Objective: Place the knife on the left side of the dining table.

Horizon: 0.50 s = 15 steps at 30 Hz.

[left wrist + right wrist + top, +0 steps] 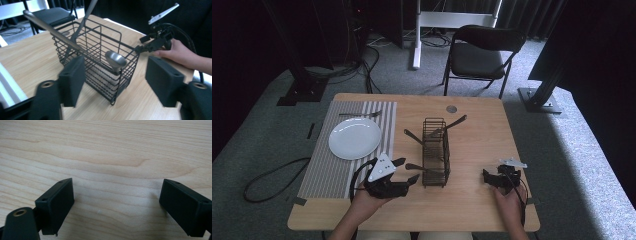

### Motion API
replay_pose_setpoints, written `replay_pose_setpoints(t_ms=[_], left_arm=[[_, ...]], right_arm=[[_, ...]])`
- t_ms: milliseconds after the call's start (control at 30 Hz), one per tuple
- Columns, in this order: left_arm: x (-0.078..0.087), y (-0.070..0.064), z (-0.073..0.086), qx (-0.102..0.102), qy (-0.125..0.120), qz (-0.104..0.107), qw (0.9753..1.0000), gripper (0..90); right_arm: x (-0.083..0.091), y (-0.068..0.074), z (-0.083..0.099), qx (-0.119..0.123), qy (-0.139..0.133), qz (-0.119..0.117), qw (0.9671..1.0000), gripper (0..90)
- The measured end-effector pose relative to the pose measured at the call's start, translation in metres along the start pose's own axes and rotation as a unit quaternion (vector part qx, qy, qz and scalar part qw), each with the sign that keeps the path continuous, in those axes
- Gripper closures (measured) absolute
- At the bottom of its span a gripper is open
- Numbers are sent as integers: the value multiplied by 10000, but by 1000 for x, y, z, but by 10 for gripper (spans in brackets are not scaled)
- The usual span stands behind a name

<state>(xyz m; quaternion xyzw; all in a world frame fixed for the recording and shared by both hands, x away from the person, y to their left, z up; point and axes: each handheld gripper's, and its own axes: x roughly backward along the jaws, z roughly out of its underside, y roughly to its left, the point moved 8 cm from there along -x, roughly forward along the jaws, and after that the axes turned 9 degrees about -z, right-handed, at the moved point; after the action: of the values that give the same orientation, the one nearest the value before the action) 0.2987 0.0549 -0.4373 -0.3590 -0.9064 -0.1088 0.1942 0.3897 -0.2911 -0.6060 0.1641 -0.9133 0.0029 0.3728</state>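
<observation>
the left tool (404, 171) is sitting wide open, jaws well apart and holding nothing, pointing at the near end of the black wire basket (435, 152) just beside it. in the left gripper view the basket (100, 60) is showing between the spread jaws, with a metal spoon (115, 60) leaning in it bowl-up and long metal handles (50, 27) sticking out over the rim. the right tool (490, 177) is also gaping wide and empty, resting low on the surface (472, 130) well to the right of the basket, its jaws over bare wood grain (105, 165). the surface is light wood with a striped placemat (332, 170) at the left carrying a round white plate (355, 138) and a fork (359, 114) beyond it. a black folding chair (482, 55) is standing behind on grey carpet, dark curtains around.
</observation>
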Motion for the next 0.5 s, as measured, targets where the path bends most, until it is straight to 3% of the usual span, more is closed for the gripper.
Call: replay_pose_setpoints(t_ms=[67,133,200,233,267,333,500], left_arm=[[0,-2,-2,-14,-41,-72,10000,400],[-1,-2,-3,135,-95,-30,9999,446],[-2,-1,-3,161,-90,-49,9998,496],[-3,1,-3,296,-110,-93,9995,496],[-4,1,-3,357,-102,-36,9993,552],[-4,3,-2,446,-134,-113,9989,601],[-5,5,0,773,-208,-20,9968,722]], right_arm=[[0,0,0,-1,0,0,10000,116],[0,0,0,0,1,0,10000,116],[0,0,0,-2,0,1,10000,116],[0,0,0,-2,1,0,10000,116],[0,0,0,-4,1,3,10000,116],[0,0,0,-2,1,4,10000,116],[0,0,0,-12,-2,4,10000,116]])
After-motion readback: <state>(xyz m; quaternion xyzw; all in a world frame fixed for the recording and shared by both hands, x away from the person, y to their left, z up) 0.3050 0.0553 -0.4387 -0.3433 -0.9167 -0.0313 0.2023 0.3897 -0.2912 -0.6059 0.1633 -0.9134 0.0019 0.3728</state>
